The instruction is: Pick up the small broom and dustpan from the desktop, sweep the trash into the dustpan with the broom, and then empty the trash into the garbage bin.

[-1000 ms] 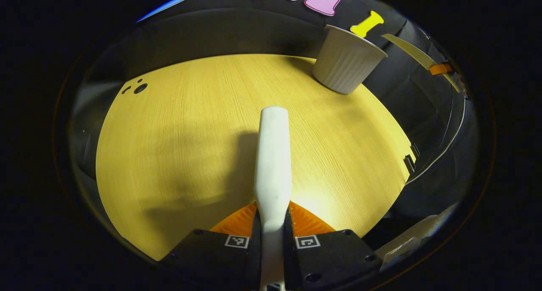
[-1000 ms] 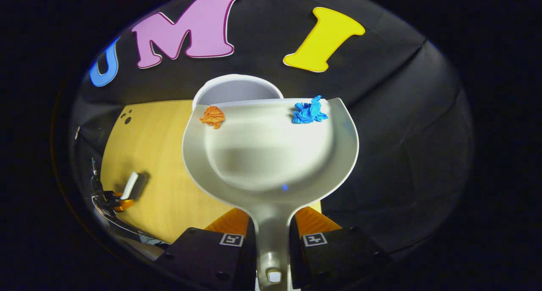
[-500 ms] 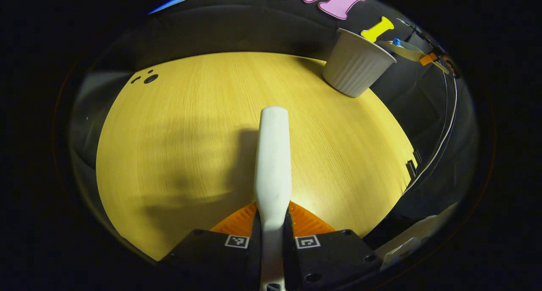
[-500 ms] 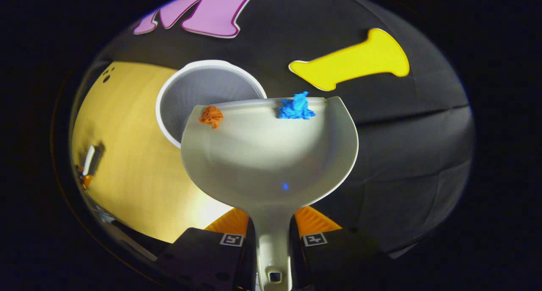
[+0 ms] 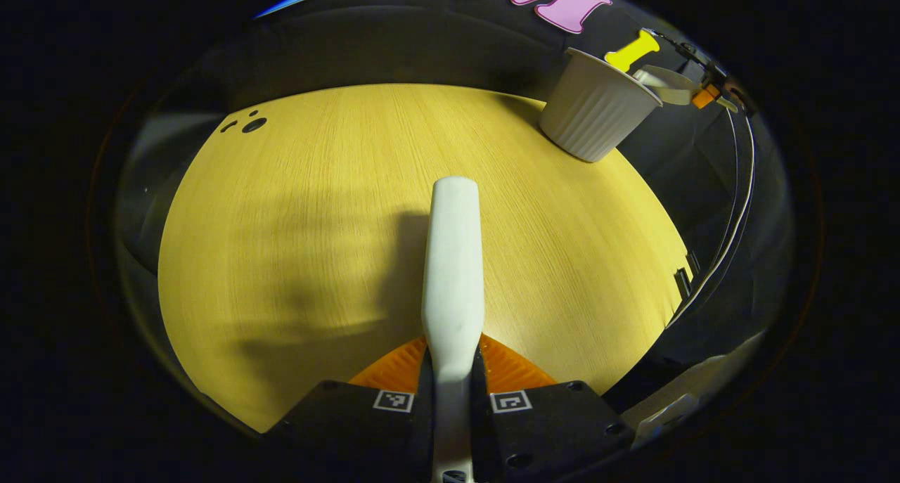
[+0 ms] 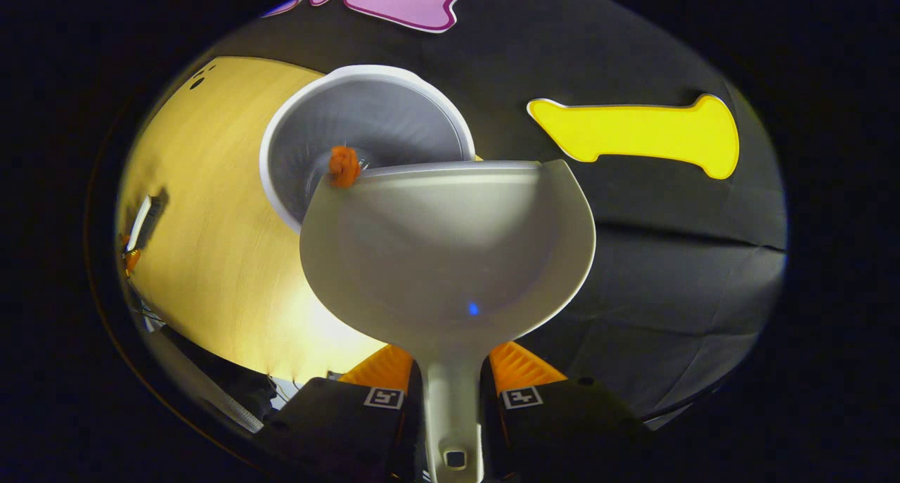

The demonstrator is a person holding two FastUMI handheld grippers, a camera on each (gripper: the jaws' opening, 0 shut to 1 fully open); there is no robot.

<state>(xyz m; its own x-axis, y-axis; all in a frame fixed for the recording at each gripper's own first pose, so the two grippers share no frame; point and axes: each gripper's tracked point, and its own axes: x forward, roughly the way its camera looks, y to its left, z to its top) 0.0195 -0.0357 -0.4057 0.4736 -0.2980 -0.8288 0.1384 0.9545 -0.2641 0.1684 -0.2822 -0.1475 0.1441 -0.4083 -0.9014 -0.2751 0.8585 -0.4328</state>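
In the right gripper view my right gripper (image 6: 453,384) is shut on the handle of the white dustpan (image 6: 450,258). The pan tilts over the white ribbed garbage bin (image 6: 295,152), and an orange paper scrap (image 6: 344,165) sits at its front lip above the bin's mouth. In the left gripper view my left gripper (image 5: 452,377) is shut on the white broom (image 5: 453,258), which points out over the wooden desktop (image 5: 295,223). The bin (image 5: 594,110) stands at the desk's far right, with the dustpan (image 5: 668,86) tipped at its rim and the right gripper (image 5: 706,95) behind it.
The black cloth wall rises just behind the bin. A few small dark holes (image 5: 249,124) mark the desktop's far left corner. The left gripper with the broom (image 6: 140,223) appears far left in the right gripper view. A cable (image 5: 731,209) hangs by the desk's right edge.
The dustpan has tipped further toward the bin. The blue scrap has left the pan and the orange scrap has slid to the lip over the bin. The broom has held still.
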